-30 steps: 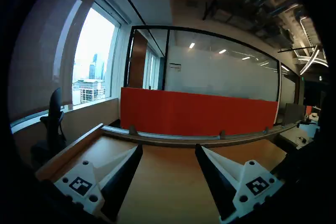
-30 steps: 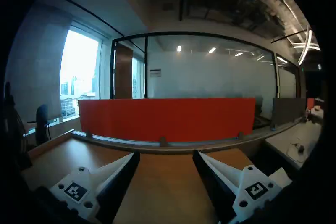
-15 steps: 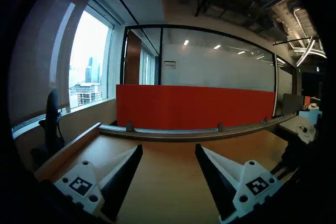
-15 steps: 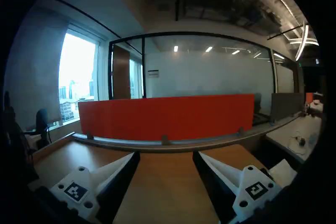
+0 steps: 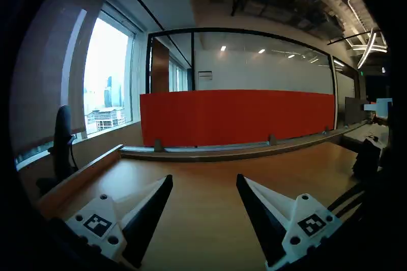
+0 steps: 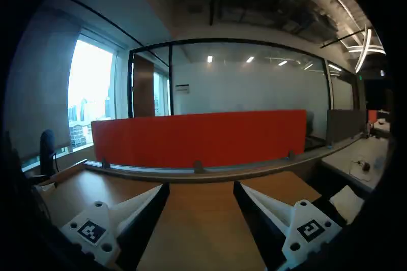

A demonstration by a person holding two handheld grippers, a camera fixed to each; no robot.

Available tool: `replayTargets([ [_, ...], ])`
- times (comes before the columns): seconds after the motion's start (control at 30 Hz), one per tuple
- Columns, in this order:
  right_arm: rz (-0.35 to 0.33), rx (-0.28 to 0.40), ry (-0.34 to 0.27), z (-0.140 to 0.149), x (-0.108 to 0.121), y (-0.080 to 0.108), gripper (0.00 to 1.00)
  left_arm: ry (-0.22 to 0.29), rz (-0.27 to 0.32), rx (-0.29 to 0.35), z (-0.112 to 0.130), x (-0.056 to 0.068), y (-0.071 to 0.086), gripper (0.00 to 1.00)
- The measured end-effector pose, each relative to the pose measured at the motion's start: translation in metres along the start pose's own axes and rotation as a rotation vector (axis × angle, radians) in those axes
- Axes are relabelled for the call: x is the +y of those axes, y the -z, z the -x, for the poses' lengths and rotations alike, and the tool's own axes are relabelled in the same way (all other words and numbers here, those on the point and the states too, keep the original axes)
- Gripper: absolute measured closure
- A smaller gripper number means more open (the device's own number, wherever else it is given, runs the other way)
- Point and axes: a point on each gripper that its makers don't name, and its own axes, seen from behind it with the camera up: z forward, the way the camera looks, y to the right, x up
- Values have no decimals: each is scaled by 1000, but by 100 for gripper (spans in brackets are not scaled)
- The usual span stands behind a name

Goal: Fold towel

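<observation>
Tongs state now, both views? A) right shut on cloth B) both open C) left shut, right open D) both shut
B: the left tongs and the right tongs each show a wide gap between their fingers, with the wooden desk visible through it.

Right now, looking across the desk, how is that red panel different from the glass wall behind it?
The red panel is solid and opaque; the glass wall is pale and hazy, with ceiling lights showing in it. The red panel is low, along the wooden desk's far edge; the glass wall stands farther back and rises well above it, in a dark frame. Both stand upright and run side to side.
</observation>
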Motion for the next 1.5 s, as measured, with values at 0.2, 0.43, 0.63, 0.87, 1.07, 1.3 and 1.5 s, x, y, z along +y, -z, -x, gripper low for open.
replayTargets([
  [0.2,-3,2,38,3,-9,-5,1,4,-9,16,22,-1,-5,8],
  [0.43,-15,9,47,5,-20,-11,1,-11,-27,17,50,-8,-7,7],
  [0.63,-3,11,52,16,-19,-14,1,-8,-31,18,71,-14,-4,8],
  [0.87,15,7,59,31,-11,-17,1,-4,-49,21,89,-25,1,8],
  [1.07,20,0,63,40,-9,-18,1,1,-54,35,95,-30,5,7],
  [1.3,22,-1,68,43,-6,-17,1,17,-54,52,99,-30,7,7],
  [1.5,29,-1,72,43,-1,-16,1,31,-54,67,98,-33,9,7],
])
